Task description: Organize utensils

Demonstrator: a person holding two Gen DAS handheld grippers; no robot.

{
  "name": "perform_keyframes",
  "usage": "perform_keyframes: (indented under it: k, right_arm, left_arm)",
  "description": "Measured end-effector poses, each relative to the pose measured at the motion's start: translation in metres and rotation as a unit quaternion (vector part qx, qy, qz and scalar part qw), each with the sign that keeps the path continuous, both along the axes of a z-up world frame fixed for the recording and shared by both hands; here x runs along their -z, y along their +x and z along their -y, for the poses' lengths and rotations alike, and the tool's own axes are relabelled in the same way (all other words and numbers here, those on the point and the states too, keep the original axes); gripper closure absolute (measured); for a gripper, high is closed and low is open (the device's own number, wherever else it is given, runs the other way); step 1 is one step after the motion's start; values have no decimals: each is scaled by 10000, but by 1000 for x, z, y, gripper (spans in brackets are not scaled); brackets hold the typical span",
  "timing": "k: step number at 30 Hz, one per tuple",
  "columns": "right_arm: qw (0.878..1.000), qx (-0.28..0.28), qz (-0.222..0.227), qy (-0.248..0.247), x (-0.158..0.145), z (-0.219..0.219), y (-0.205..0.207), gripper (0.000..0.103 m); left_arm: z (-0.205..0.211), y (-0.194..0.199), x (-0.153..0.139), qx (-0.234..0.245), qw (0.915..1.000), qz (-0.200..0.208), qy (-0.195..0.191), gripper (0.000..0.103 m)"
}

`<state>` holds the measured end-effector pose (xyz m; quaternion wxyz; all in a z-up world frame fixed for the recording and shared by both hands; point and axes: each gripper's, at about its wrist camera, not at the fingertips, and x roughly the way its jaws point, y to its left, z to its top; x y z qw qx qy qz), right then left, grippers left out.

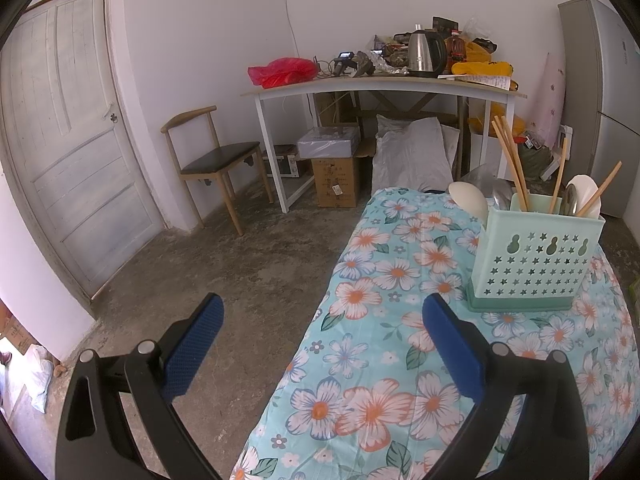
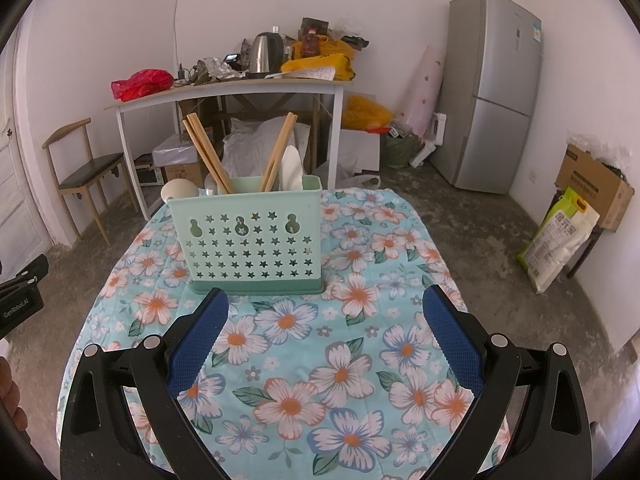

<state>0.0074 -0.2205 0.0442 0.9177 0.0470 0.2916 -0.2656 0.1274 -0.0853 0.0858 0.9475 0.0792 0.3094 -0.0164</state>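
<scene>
A mint-green perforated utensil holder (image 2: 250, 236) stands on the floral tablecloth (image 2: 340, 360); in the left wrist view it (image 1: 532, 260) is at the right. It holds wooden chopsticks (image 2: 206, 152) on the left, more chopsticks (image 2: 278, 152) with a white spoon (image 2: 291, 170) on the right, and a white ladle (image 2: 178, 190) sticks out at its left end. My right gripper (image 2: 324, 304) is open and empty just in front of the holder. My left gripper (image 1: 322, 312) is open and empty at the table's left edge, left of the holder.
A white desk (image 1: 384, 88) with a kettle (image 1: 426, 54), red bag and clutter stands at the back wall. A chair (image 1: 216, 160) and door are at the left. A fridge (image 2: 492, 92), boxes and a rice sack (image 2: 560, 236) are at the right.
</scene>
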Motion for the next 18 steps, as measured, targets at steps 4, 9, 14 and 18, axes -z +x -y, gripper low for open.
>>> perform_keyframes:
  k: [4,9,14,18]
  right_arm:
    - [10000,0,3,-2,0,0,0,9]
    - [10000,2,2,-3,0,0,0,9]
    - [10000,0,3,0,0,0,0,9]
    - [10000,-1,3,-3,0,0,0,9]
  left_arm:
    - [0,0,0,-3,10000,1,3,6]
    - [0,0,-1,-2,10000,2,1,6]
    - [0,0,-1,1,10000,0,4,6]
    - [0,0,-1,-2,10000,3,1,6]
